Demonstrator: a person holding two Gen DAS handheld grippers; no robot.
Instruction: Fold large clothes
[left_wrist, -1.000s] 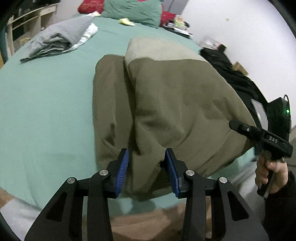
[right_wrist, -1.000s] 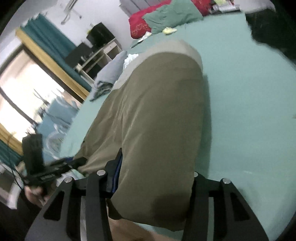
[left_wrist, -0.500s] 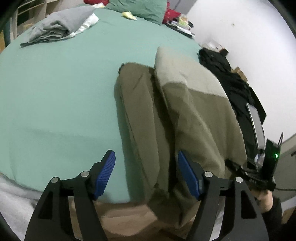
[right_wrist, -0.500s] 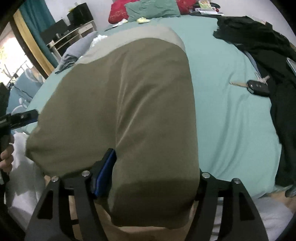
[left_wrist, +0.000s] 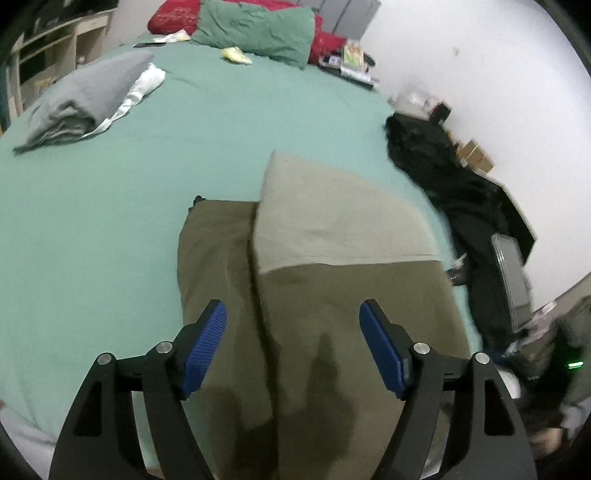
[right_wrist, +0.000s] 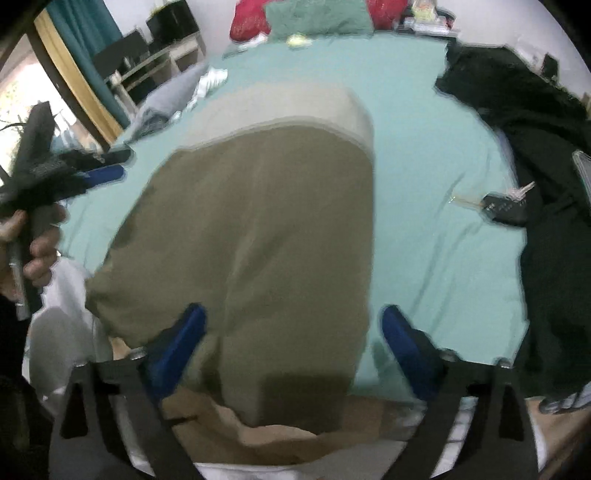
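Right wrist, blurred: olive garment apparently free of parted jaws.

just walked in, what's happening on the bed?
A person is folding an olive garment on the green bed, with a hand-held gripper in each hand. Both the left hand-held gripper and the right hand-held gripper have just been opening; their pads are clear of the cloth. The garment lies folded lengthwise, near end hanging over the bed edge.
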